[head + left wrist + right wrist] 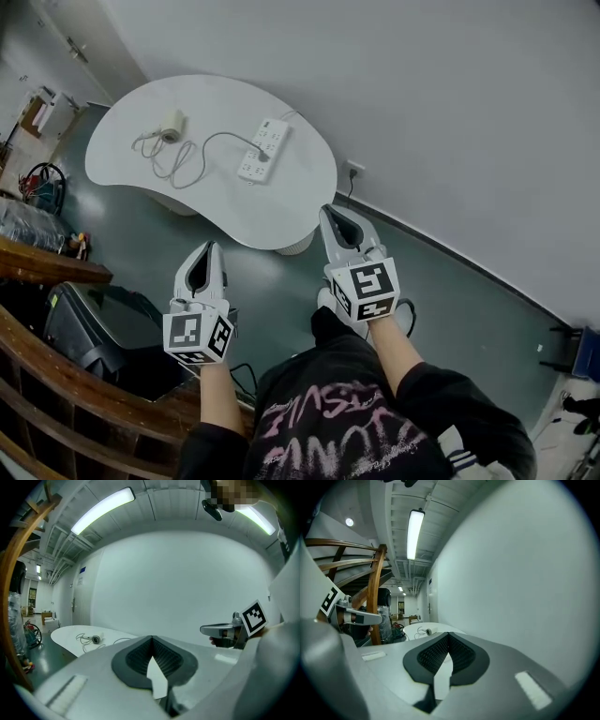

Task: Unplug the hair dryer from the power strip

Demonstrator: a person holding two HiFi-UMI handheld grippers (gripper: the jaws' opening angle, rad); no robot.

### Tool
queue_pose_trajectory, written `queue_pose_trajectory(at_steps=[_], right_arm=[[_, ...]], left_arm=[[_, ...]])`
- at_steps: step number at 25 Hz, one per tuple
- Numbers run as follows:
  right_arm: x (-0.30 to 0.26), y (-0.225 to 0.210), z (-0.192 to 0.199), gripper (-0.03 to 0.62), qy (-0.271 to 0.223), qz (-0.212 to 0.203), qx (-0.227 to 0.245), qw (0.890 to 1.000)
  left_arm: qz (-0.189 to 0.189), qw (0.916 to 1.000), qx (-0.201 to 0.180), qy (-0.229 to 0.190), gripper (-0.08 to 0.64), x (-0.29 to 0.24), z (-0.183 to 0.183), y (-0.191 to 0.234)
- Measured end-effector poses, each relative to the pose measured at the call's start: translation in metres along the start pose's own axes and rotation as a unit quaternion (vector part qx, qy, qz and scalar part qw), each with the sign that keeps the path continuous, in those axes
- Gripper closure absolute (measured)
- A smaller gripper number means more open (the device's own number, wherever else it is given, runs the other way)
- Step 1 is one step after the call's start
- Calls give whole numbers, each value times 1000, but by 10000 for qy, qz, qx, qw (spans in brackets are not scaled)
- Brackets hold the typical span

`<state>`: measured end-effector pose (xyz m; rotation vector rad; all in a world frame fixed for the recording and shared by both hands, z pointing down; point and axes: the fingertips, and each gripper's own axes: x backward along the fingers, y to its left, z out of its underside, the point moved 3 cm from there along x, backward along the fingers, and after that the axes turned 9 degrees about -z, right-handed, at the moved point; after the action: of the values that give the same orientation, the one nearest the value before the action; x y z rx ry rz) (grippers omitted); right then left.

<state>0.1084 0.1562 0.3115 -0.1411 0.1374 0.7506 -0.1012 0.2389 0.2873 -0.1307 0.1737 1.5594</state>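
Left gripper and right gripper both closed, empty, well short of the surface; hair dryer plugged into power strip.

"What was the room like?"

"A plain pale wall and a grey-green floor, with a dark strip where the 2 met."

"Any furniture?"

"1 white, kidney-shaped table stood near the wall on a pale base. Curved wooden rails ran along the left side."

"And the light?"

"2 long ceiling tubes glowed overhead. 1 socket sat low on the wall."
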Motion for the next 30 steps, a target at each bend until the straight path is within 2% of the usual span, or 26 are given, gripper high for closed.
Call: queue_pose_trajectory(at_steps=[11, 20, 30], right_arm=[[-57, -73, -10, 575, 92, -216, -117, 9997], [-75, -85, -4, 571, 217, -328, -190, 9990], [-105, -98, -6, 561, 385, -77, -92, 9992]], left_arm=[[-15, 9995, -214, 220, 560, -91, -18, -20], [-110, 9994, -204, 238, 560, -113, -23, -12], [137, 9995, -4, 296, 560, -152, -17, 8]])
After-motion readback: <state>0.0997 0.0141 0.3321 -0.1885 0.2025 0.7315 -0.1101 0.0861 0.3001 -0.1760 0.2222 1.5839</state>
